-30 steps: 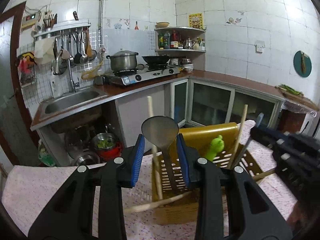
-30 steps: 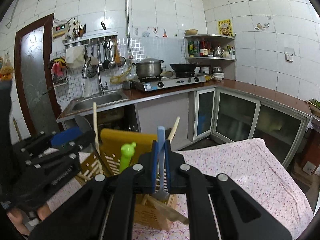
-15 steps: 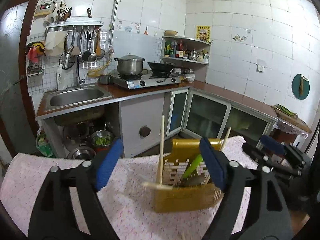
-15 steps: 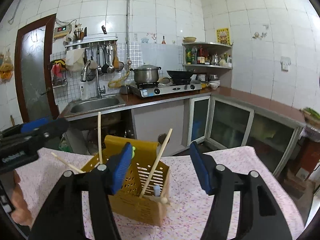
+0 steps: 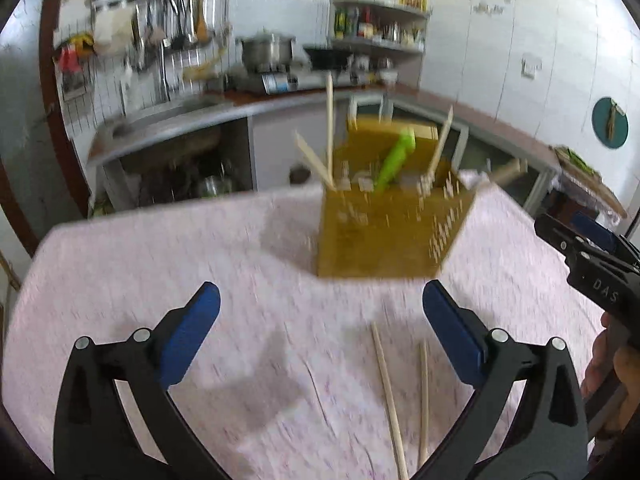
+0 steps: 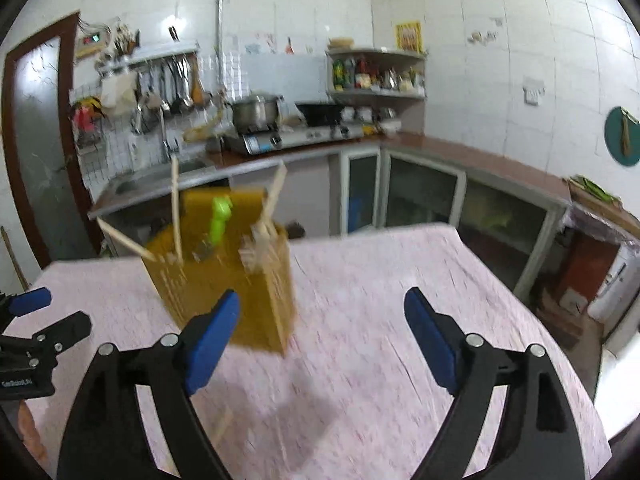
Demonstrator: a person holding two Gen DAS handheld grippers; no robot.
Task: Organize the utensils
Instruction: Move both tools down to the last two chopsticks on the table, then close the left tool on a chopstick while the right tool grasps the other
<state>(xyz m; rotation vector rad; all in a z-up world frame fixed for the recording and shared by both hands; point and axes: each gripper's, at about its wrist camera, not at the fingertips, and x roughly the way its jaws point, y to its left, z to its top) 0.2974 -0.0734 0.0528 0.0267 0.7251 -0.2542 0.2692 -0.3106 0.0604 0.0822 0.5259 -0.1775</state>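
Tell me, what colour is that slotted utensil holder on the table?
Mustard yellow; the utensil holder shows best in the left wrist view.

Near table (image 5: 168, 264): bare cloth, open passage in front of both grippers.
Far middle: yellow caddy (image 5: 384, 236) stands in the way, sticks (image 5: 329, 120) and a green handle (image 5: 394, 160) jutting above its rim.
Near right: two chopsticks (image 5: 386, 392) lie flat on the cloth.
Far edge: open floor, then counter (image 6: 460, 152).
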